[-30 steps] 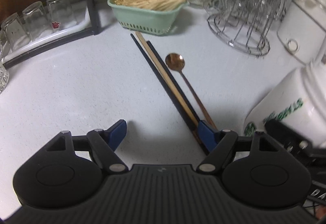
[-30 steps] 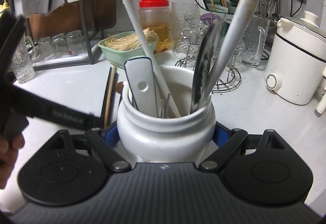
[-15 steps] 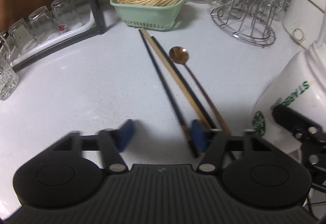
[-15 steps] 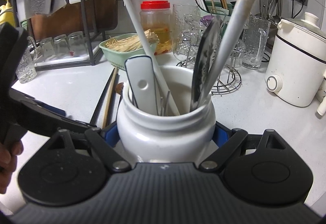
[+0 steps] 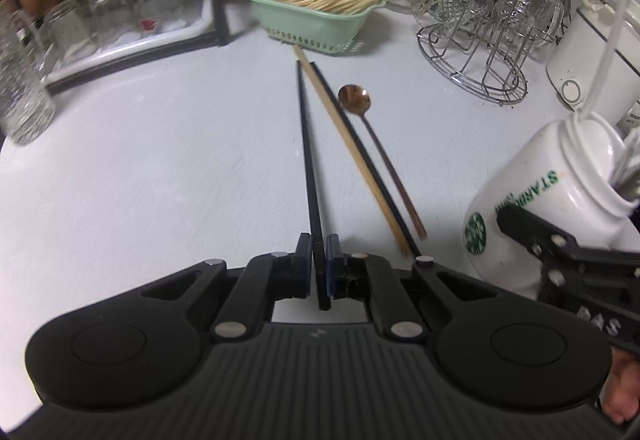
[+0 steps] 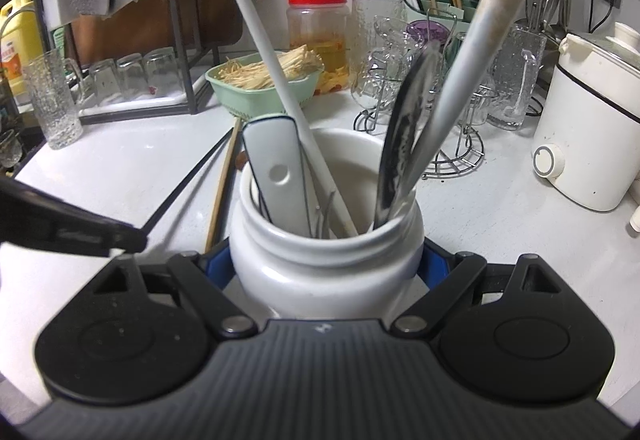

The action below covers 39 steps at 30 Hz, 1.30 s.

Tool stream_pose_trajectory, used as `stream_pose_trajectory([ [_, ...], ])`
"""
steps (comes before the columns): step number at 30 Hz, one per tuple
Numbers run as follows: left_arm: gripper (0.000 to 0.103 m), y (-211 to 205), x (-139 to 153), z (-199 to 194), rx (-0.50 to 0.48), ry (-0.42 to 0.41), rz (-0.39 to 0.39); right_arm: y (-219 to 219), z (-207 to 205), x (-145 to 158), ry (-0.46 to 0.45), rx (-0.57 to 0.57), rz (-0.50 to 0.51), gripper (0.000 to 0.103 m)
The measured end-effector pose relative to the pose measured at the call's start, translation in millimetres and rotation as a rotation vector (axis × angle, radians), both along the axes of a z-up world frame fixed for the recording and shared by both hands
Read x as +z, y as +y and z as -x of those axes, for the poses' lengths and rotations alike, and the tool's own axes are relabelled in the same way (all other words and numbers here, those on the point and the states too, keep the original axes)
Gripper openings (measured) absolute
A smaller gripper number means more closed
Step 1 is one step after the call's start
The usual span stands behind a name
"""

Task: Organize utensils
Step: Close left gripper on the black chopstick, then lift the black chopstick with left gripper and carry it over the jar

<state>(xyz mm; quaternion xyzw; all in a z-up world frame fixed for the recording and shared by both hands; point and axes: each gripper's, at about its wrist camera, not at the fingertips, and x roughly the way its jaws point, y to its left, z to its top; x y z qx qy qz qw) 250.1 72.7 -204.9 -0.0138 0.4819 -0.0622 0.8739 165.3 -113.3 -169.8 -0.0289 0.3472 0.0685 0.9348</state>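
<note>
Covering the whole work area, a pale grey-white countertop [image 5: 140, 160] is seen, faintly speckled and set against a white wall. The left gripper [image 5: 319, 256] is found clenched on the near end of a black chopstick [image 5: 306, 144], its jaws having just been closing; the far tip of that chopstick cannot be confirmed as touching the counter. Just beside it, a tan wooden chopstick [image 5: 344, 136] and a second black chopstick [image 5: 362, 160] are laid crossing closely, with a copper-coloured spoon [image 5: 374, 132] lying along their right side, bowl pointing away. The right gripper [image 6: 326, 264] is observed grasping a white ceramic jar [image 6: 320, 272] printed with green lettering, its blue pads [image 6: 218, 264] pressed to both sides of the body; the jar is tilted in the left view. Long white handles, a flat white utensil and a metal spoon are held inside the jar. Toward the back, a mint-green basket [image 5: 312, 22] of pale sticks is noted, near a red-lidded plastic jar [image 6: 318, 28]. A black-framed rack [image 6: 120, 0] with upturned glasses is positioned at the left, a wire glass stand [image 5: 480, 52] at the right, and a white electric cooker [image 6: 592, 132] beyond it. Wall sockets with plugged cables are visible at the far right.
</note>
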Motion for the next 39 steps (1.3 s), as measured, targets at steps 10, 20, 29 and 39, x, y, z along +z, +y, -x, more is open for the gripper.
stream_pose_trajectory([
  [10,0.007,15.3,17.5,67.3,0.069,0.079,0.077,1.6,5.3,1.6,0.019,0.076,0.002,0.091],
  [20,0.007,17.1,4.3,125.1,0.135,0.168,0.131,-0.5,2.9,2.1,0.012,0.124,0.002,0.091],
  [29,0.007,21.7,-5.1,132.0,0.2,0.185,0.156,-1.9,2.1,1.9,0.008,0.169,-0.003,0.091],
  [39,0.045,20.5,-6.7,144.1,0.229,0.208,0.195,-2.7,1.2,1.7,0.013,0.203,-0.008,0.091],
])
